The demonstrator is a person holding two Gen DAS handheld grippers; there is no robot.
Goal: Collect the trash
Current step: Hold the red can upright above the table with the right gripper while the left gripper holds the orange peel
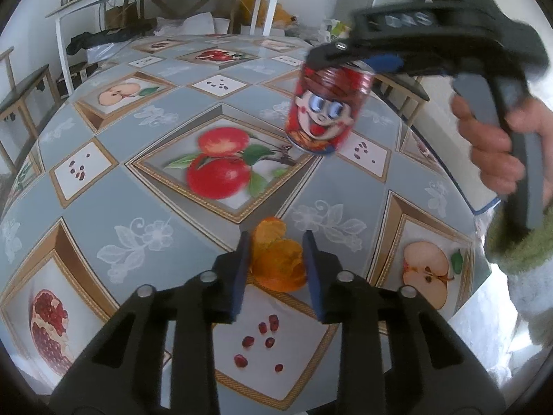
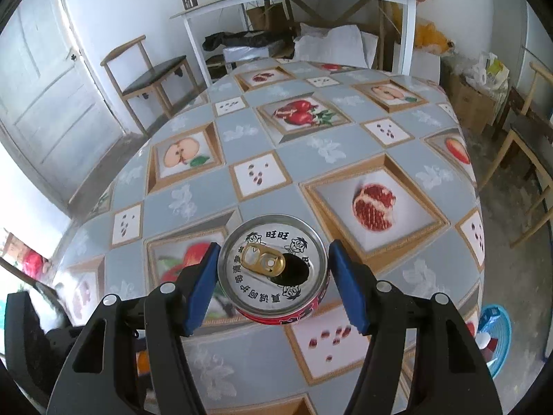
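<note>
The can (image 2: 273, 269), opened and likely empty, hangs tilted above the table (image 2: 345, 159) in the right gripper (image 2: 273, 283), pads pinching its rim sides. It looks light and smooth, thin enough to dent, so a gentle hold near the stiff rim suits it. The left gripper (image 1: 276, 269) straddles the orange peel (image 1: 280, 259) on the glossy cloth; whether the pads press the peel cannot be told. The peel looks soft, curled, limp.
</note>
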